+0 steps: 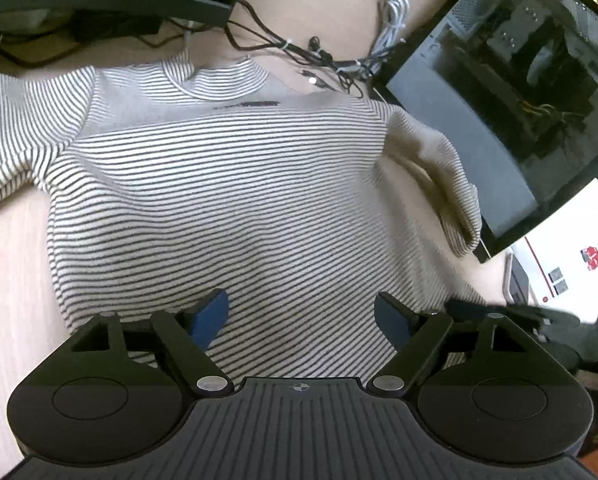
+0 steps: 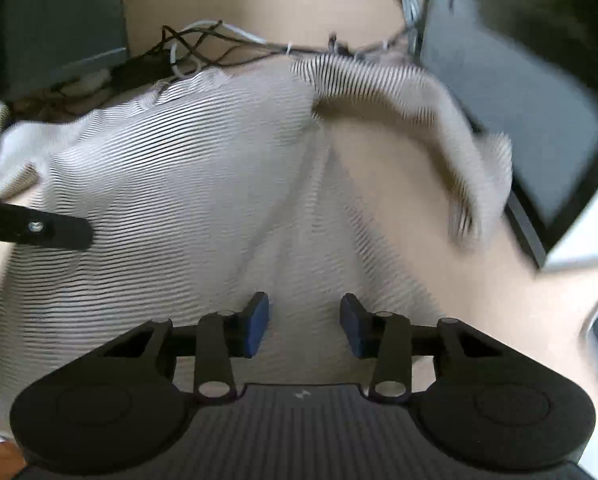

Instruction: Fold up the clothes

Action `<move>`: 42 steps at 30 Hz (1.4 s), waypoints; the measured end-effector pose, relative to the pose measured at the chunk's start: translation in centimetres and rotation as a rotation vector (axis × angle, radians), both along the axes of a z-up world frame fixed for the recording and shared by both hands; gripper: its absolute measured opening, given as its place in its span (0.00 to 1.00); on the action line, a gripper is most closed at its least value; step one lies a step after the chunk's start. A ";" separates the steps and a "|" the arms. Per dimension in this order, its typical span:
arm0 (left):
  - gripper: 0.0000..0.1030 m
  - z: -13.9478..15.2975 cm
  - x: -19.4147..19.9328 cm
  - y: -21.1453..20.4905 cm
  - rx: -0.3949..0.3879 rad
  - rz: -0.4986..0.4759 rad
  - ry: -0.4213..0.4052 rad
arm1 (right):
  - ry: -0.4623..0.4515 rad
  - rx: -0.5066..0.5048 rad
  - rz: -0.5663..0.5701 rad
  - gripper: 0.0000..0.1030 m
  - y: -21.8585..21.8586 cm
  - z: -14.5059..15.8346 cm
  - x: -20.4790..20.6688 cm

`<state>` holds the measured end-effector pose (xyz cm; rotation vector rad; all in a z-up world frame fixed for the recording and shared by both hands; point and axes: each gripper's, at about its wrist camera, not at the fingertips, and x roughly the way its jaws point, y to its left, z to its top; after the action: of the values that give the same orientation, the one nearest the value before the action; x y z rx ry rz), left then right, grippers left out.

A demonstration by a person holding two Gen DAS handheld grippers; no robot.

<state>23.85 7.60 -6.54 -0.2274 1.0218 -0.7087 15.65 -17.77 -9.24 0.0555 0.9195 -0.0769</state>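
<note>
A white top with thin black stripes (image 1: 219,184) lies spread flat on the light wooden table (image 1: 7,300), collar at the far side. Its right sleeve (image 1: 439,176) is bunched against a dark case. My left gripper (image 1: 301,316) hangs open over the lower hem, its blue pads wide apart with nothing between them. In the right wrist view the same striped top (image 2: 171,200) fills the left and middle, and its sleeve (image 2: 439,132) curls up at the right, blurred. My right gripper (image 2: 303,322) is open above the hem's right part. The left gripper's finger (image 2: 39,230) shows at the left edge.
A dark glass-sided computer case (image 1: 511,92) stands at the right, close to the sleeve. Black and white cables (image 1: 327,56) trail behind the collar. A monitor base (image 1: 99,0) sits at the back left. A white box (image 1: 571,268) lies at the right edge.
</note>
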 end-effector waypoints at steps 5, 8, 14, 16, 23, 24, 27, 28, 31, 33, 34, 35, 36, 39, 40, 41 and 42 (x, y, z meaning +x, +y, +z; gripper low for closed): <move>0.87 -0.1 0.3 1.7 -0.011 0.048 0.029 | 0.053 0.074 0.084 0.45 0.7 0.9 -2.0; 0.91 0.1 0.1 2.0 0.006 0.066 0.032 | 0.078 0.124 0.134 0.45 0.9 1.6 -2.9; 0.97 0.4 -1.6 1.2 0.063 0.102 0.026 | -0.056 0.108 -0.118 0.43 -4.2 4.1 -2.6; 0.98 0.4 -2.2 1.0 0.072 0.117 0.023 | -0.143 0.051 -0.251 0.43 -6.7 4.7 -2.3; 1.00 0.4 -2.9 0.1 0.100 0.135 0.024 | -0.204 0.025 -0.379 0.43 -9.6 2.6 0.9; 1.00 0.4 -2.9 0.2 0.098 0.137 0.026 | -0.195 0.009 -0.366 0.43 -9.4 2.1 1.5; 1.00 0.4 -2.9 0.3 0.094 0.140 0.037 | -0.233 -0.069 -0.323 0.09 -8.4 2.7 2.1; 1.00 0.4 -2.9 0.2 0.093 0.139 0.038 | -0.267 -0.099 -0.306 0.09 -8.1 3.5 2.1; 1.00 0.4 -2.8 0.0 0.094 0.142 0.039 | -0.368 -0.190 -0.254 0.08 -7.2 6.0 2.0; 1.00 0.4 -2.9 -0.1 0.096 0.145 0.036 | -0.441 -0.259 -0.214 0.08 -6.5 8.0 2.0; 1.00 0.4 -2.9 -0.1 0.093 0.145 0.035 | -0.488 -0.306 -0.185 0.08 -6.0 9.4 2.0; 1.00 0.4 -2.9 0.0 0.091 0.146 0.034 | -0.531 -0.348 -0.156 0.08 -5.4 10.7 2.1; 1.00 0.4 -3.0 0.0 0.088 0.146 0.033 | -0.567 -0.380 -0.127 0.08 -4.9 11.8 2.4; 1.00 0.3 -3.0 0.1 0.081 0.147 0.031 | -0.629 -0.394 -0.056 0.08 -3.6 14.8 3.8; 1.00 0.3 -3.1 0.2 0.078 0.147 0.030 | -0.633 -0.365 -0.037 0.08 -3.1 15.6 4.2; 1.00 0.3 -3.1 0.3 0.073 0.149 0.030 | -0.634 -0.328 -0.015 0.08 -2.6 16.2 4.7; 1.00 0.3 -3.2 0.4 0.066 0.153 0.031 | -0.635 -0.291 0.009 0.01 -2.0 16.8 5.0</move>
<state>20.65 8.00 -6.25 -0.2568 1.0436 -0.5336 20.69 -19.76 7.57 -0.1866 0.2680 -0.1729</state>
